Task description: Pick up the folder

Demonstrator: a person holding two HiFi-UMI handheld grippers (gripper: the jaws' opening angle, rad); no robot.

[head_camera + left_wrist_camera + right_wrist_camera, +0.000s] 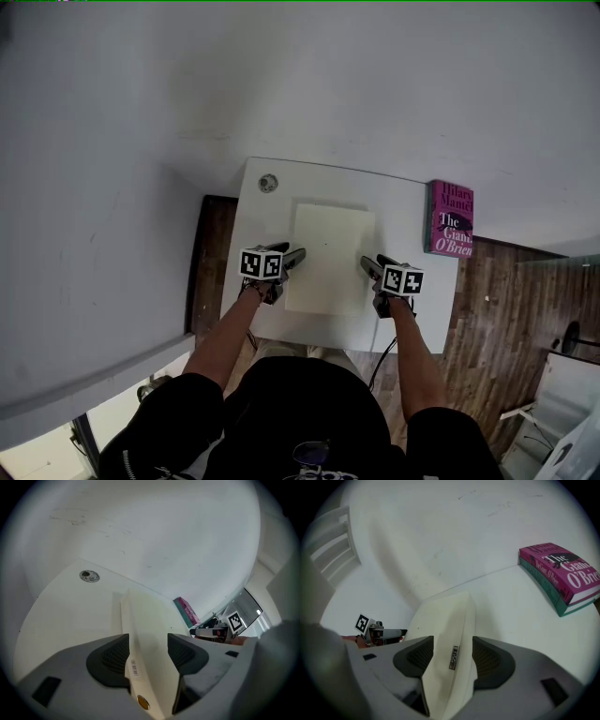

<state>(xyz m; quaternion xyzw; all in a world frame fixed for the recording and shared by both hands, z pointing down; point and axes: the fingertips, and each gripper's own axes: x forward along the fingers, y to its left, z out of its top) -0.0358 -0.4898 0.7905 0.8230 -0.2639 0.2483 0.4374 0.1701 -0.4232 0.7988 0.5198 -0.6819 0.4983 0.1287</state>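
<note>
A cream folder (328, 258) lies on the white table (412, 314). My left gripper (298, 255) is at its left edge and my right gripper (367, 264) at its right edge. In the left gripper view the folder's edge (145, 620) runs between the wide-spread jaws of that gripper (147, 656), which is open. The right gripper view shows the same: the folder (450, 620) passes between the open jaws of the right gripper (452, 656). Whether a pad touches the folder I cannot tell.
A pink and teal book (452, 218) lies at the table's far right corner. A round cable cap (268, 183) sits in the table's far left corner. A white wall stands behind the table, and wooden floor (497, 300) shows on either side.
</note>
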